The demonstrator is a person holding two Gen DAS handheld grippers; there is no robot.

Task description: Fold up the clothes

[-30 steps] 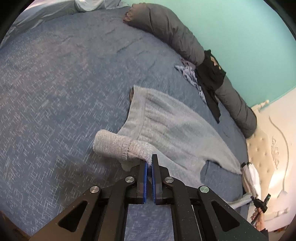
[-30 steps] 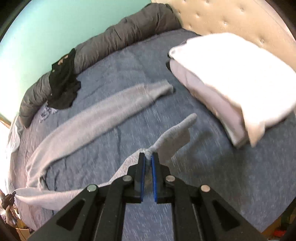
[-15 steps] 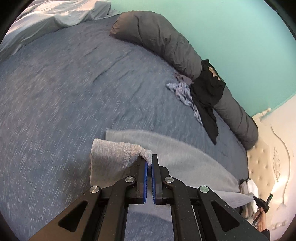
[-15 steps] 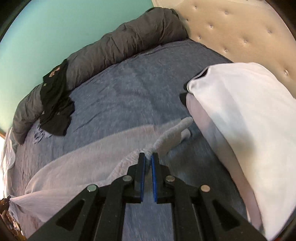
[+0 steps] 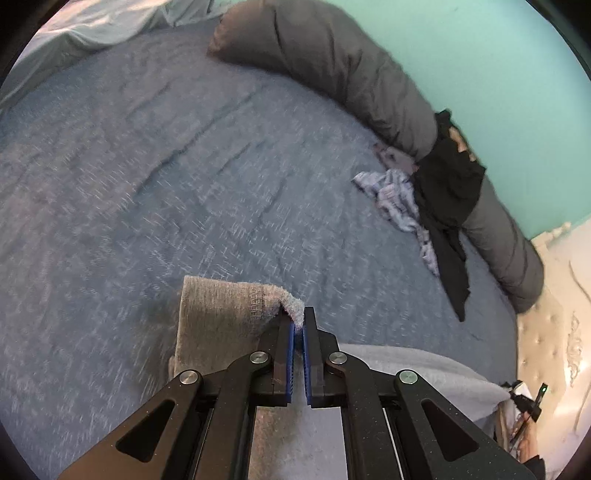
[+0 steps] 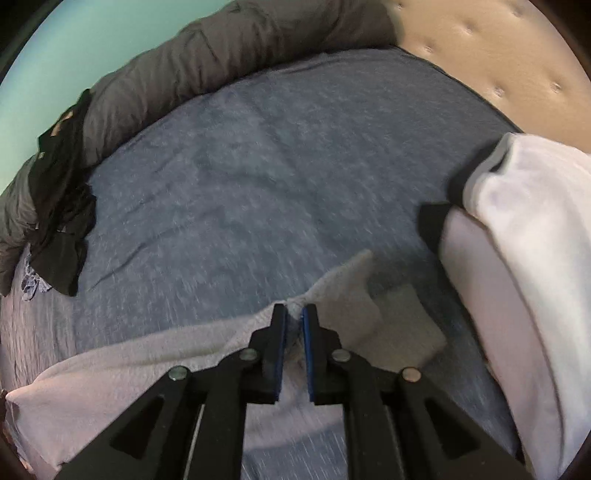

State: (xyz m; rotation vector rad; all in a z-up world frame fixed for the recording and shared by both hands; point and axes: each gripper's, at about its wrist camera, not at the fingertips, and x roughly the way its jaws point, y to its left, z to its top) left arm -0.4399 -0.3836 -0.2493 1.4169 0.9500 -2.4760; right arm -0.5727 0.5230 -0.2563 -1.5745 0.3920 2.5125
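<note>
Since a second ago, the grey garment (image 5: 221, 314) has been pulled toward both cameras; far less of it is seen spread on the bed (image 5: 147, 166), and most now lies bunched at the lower frame edges.

Left wrist view: the left gripper (image 5: 298, 325) is clamped on a hemmed corner of the garment, jaws nearly together with fabric pinched at the tips. A cuff-like flap is draped left of the jaws, and a band of the garment is stretched away to the right under the gripper. Beyond, a striped cloth (image 5: 395, 199) is lying on the blue bedspread, touching a black garment (image 5: 447, 192) draped over a long dark grey bolster (image 5: 332, 70) along the teal wall (image 5: 498, 55). Pale sheets (image 5: 92, 26) are seen at upper left.

Right wrist view: the right gripper (image 6: 293, 314) is closed on another bunched bit of the same garment, jaws narrowly apart with fabric held between. A sleeve-like end is sticking up right of the tips, just beside a white pillow (image 6: 535, 240). A tufted headboard (image 6: 498, 62) is seen behind it. Both views are motion-blurred.
</note>
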